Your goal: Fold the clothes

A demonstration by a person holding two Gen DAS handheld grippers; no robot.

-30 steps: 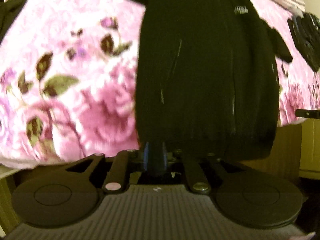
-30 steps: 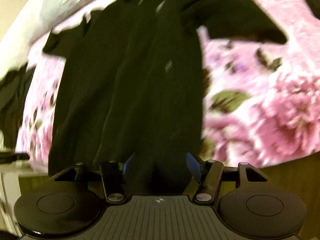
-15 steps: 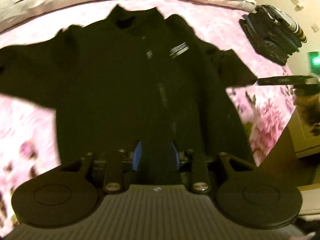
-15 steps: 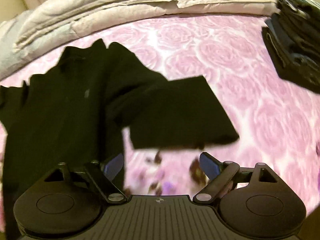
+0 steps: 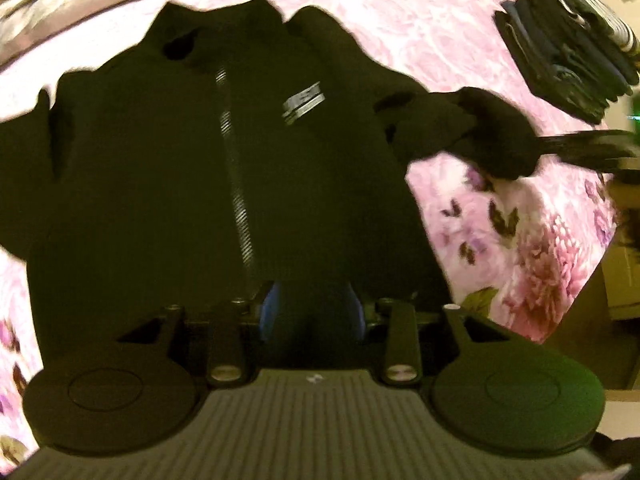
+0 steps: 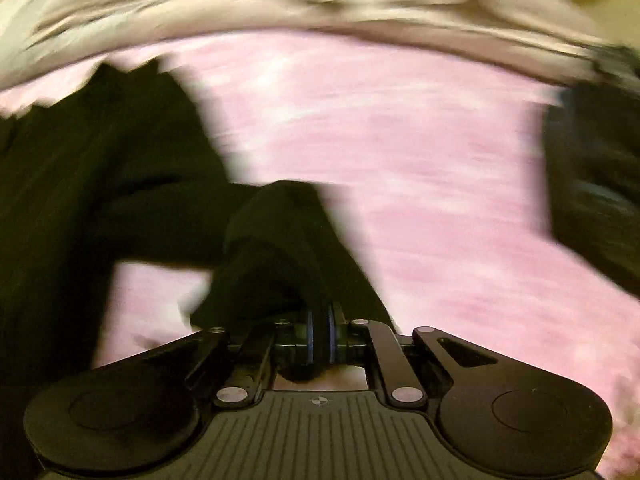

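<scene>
I see the black jacket [image 5: 168, 168] spread on the pink floral bedspread [image 5: 540, 240] straight ahead of my left claw [image 5: 311, 312], whose blue pads sit apart with the hem between them; I cannot tell if they grip. My right claw [image 6: 320, 334] is pinched tight on the jacket's sleeve [image 6: 280, 248]. Folded dark clothes [image 5: 568, 40] lie far right.

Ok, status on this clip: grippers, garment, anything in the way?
Left gripper open at the black jacket hem. Right gripper shut on the sleeve. Folded dark stack lies apart on the pink floral bedspread; nothing blocking.
</scene>
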